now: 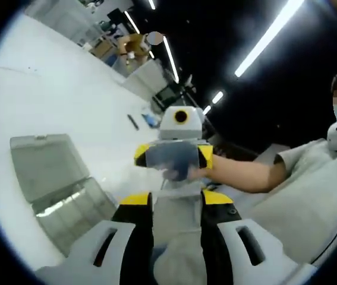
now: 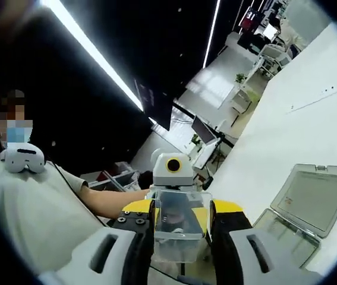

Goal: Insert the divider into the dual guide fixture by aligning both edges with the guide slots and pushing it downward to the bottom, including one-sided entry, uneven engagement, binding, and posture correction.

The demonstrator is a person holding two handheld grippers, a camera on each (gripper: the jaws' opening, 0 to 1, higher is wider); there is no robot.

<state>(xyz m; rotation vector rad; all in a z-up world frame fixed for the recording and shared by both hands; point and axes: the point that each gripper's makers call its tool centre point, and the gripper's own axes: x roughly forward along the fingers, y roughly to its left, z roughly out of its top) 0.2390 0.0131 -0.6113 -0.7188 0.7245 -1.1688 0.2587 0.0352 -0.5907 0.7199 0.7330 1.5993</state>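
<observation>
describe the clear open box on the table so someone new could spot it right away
Start from the broad white table. In the right gripper view, the clear plastic box lies on it beside the right gripper, its hinged lid thrown open and lying back. It is the large see-through container on the table, unlike the small clear piece held between the jaws.

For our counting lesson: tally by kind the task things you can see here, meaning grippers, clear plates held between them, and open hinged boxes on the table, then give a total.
Grippers: 2 (left gripper, right gripper)
Clear plates held between the two grippers: 1 (plate)
Open hinged boxes on the white table: 1 (box)
Total: 4
</observation>
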